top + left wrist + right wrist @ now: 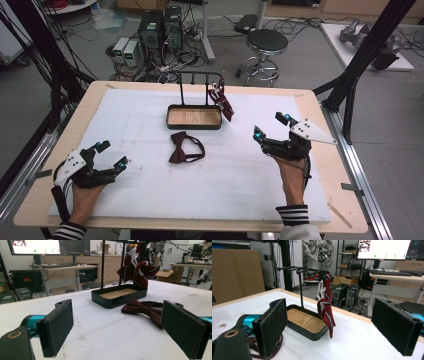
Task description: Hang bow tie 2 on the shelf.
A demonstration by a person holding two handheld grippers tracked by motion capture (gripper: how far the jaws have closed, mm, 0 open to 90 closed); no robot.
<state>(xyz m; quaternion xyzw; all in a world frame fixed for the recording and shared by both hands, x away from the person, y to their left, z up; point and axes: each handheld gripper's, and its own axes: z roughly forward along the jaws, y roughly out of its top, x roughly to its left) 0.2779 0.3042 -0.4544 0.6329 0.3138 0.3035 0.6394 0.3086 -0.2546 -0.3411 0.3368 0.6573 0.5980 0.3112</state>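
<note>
Left gripper (111,154), near edge of white foam mat (150,195): jaws spread wide, nothing between them, hand-held low on the mat. Right gripper (271,126), near right: jaws likewise wide apart, empty. Maroon bow tie (185,147), mid-mat between both grippers, lying flat, touched by neither, just in front of black wood-floored tray (194,124). Farther back, second maroon tie (223,102) hanging from tray's black rack (200,76).
</note>
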